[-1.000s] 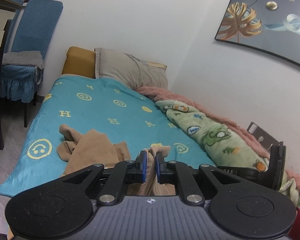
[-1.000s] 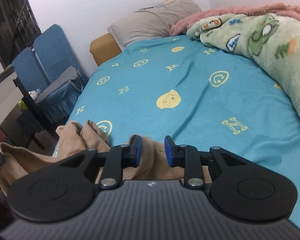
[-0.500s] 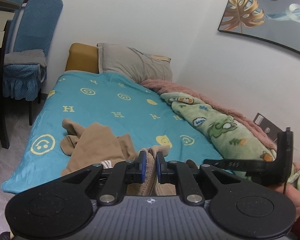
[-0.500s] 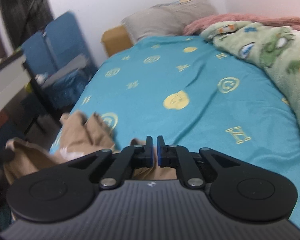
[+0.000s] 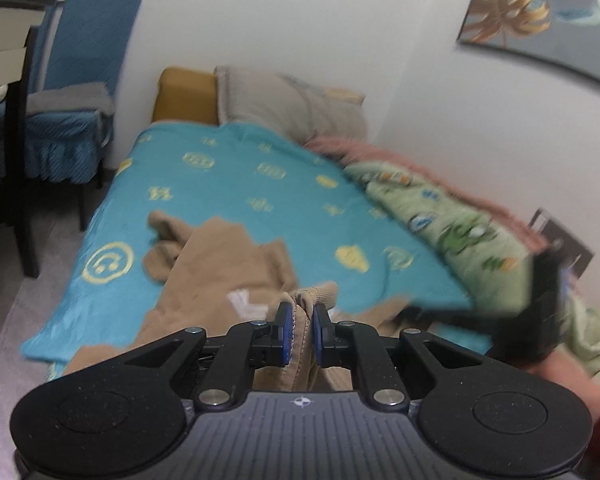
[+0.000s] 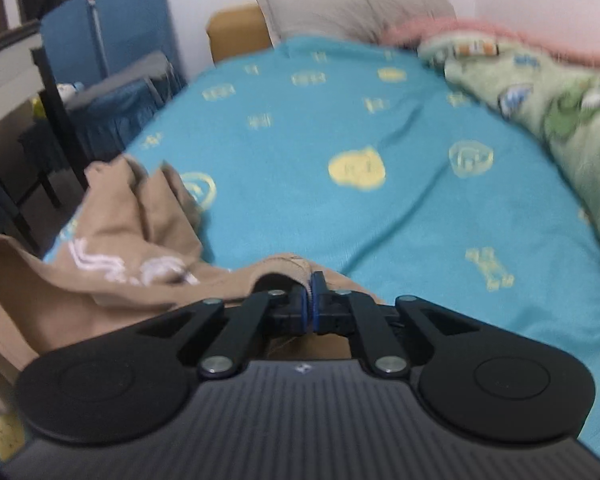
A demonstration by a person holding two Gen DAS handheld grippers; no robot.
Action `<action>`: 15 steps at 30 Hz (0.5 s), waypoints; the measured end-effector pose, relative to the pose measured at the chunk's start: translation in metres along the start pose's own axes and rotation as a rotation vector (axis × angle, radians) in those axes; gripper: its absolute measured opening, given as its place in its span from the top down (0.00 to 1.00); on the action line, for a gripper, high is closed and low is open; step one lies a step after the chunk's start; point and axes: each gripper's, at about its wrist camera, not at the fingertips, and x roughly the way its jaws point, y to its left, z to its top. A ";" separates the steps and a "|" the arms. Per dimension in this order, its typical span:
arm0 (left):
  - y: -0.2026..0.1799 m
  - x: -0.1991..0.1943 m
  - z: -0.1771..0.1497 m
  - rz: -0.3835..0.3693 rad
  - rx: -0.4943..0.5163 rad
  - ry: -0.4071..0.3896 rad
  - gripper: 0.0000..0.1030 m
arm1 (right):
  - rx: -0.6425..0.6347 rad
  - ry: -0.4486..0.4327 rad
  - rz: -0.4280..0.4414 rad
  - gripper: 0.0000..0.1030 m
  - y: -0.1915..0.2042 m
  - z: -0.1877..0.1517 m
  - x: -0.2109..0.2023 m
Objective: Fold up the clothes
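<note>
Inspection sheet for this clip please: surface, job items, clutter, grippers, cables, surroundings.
Surface: bed under a teal sheet with yellow prints.
Job's things: tan garment, crumpled at the near left corner, white print showing.
Clutter: green cartoon blanket and pink blanket along the wall side.
Grippers: left gripper shut on a garment edge; right gripper shut on another edge.
Cables: nothing seen.
Surroundings: grey pillow, blue chairs, wall picture.
</note>
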 end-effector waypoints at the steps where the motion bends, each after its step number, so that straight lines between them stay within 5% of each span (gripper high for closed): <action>1: 0.000 0.003 -0.002 0.017 0.001 0.020 0.87 | 0.004 -0.033 0.016 0.95 0.003 0.004 -0.009; 4: 0.000 0.011 -0.006 0.050 0.011 0.057 0.80 | 0.012 -0.099 0.049 0.95 0.009 0.012 -0.030; 6: -0.001 0.016 -0.008 0.068 0.019 0.077 0.61 | 0.009 -0.126 0.063 0.95 0.012 0.014 -0.040; 11: -0.015 0.032 -0.012 0.108 0.057 0.083 0.37 | 0.004 -0.176 0.081 0.95 0.015 0.015 -0.054; 15: -0.017 0.058 -0.016 0.204 0.018 0.095 0.33 | 0.000 -0.215 0.093 0.95 0.018 0.016 -0.063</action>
